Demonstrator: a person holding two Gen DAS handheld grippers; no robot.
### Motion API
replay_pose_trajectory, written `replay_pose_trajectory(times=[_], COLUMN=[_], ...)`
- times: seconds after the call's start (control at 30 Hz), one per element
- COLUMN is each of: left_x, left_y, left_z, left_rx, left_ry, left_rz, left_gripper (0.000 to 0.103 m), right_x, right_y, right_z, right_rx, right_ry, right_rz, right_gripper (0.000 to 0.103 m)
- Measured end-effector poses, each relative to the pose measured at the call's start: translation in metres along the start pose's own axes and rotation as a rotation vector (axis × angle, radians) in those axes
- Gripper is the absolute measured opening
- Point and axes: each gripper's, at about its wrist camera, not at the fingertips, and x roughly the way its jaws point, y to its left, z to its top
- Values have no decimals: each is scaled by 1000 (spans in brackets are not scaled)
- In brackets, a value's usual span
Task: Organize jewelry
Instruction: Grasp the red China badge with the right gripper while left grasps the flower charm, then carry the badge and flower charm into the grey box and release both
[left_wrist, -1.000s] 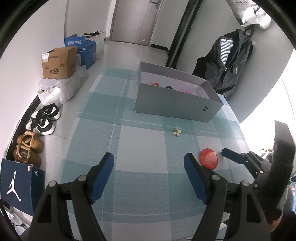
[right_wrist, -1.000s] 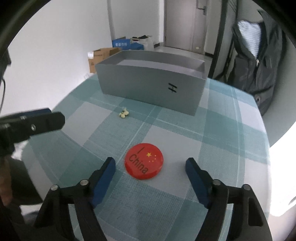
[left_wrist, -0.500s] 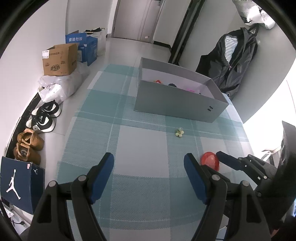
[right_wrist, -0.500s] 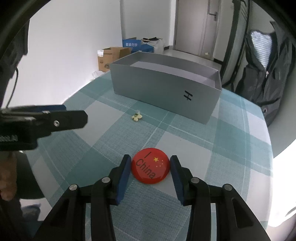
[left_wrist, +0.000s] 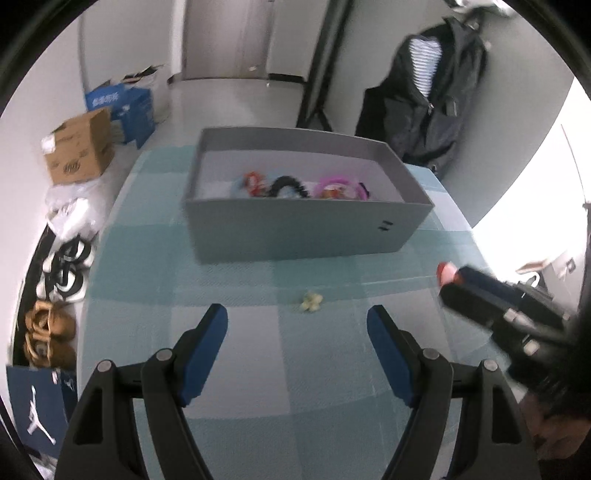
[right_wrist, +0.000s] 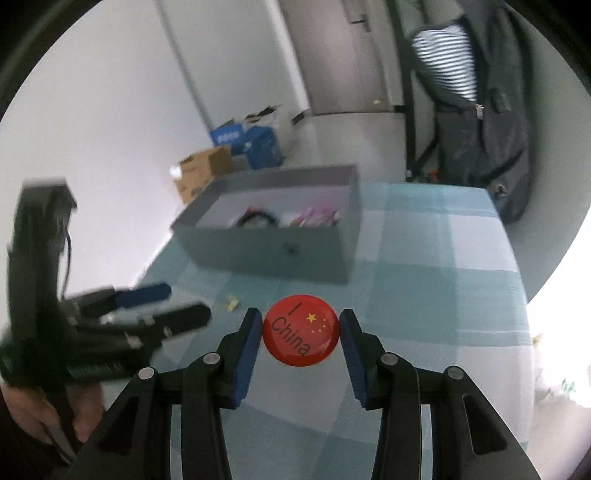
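A round red badge (right_wrist: 295, 339) with "I China" printed on it sits between the blue pads of my right gripper (right_wrist: 301, 317), which is shut on its rim and holds it above the checked tablecloth. From the left wrist view the badge (left_wrist: 445, 271) shows as a red spot at the tip of the right gripper (left_wrist: 458, 275). My left gripper (left_wrist: 296, 312) is open and holds nothing. Just beyond its tips a small pale yellow flower piece (left_wrist: 312, 302) lies on the cloth. The grey box (left_wrist: 295, 229) stands further back and holds several hair and jewelry pieces.
A dark coat (left_wrist: 424, 92) hangs behind the table's far right corner. Cardboard and blue boxes (left_wrist: 79, 155) and shoes (left_wrist: 48, 332) lie on the floor off the left edge. In the right wrist view a hand holds the left gripper (right_wrist: 188, 302) low on the left.
My right gripper closed on the red badge and lifted it off the cloth. My left gripper moved forward toward the flower piece and the box, staying open.
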Motion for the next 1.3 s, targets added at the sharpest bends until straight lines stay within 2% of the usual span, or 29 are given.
replay_pose_trajectory(times=[0.13,0.23,0.3,0.37,0.4,0.47,0.53,0.63,0.77,1.07,1.3], left_x=[20,24,24,23,23,21,19,18,18,-15,-50], left_y=[-9,-7,-7,-7,-6,-6,-8,-16,-25,-8,-11], left_z=[0,0,1,1,1,-1,-3,-10,-6,12,44], left_rx=[66,49,53,68,76,99,110,163,171,55,55], left_ry=[82,93,100,93,91,84,84,68,63,-17,-125], left_rz=[46,37,30,61,79,112,93,124,111,36,125], left_gripper=[74,73,64,43,38,17,8,8,8,8,8], right_x=[-6,-4,-3,-4,-4,-6,-7,-9,-10,-17,-33], right_y=[-10,-16,-19,-22,-23,-26,-30,-33,-33,-22,-4], right_z=[11,16,17,19,20,22,24,24,23,36,72], right_rx=[11,32,41,42,44,53,67,85,96,116,96], right_ry=[-37,-38,-34,-33,-35,-37,-40,-44,-44,-67,-125], right_rz=[-6,2,10,10,13,17,23,27,36,98,161], right_gripper=[42,42,42,42,42,42,42,42,42,42,42])
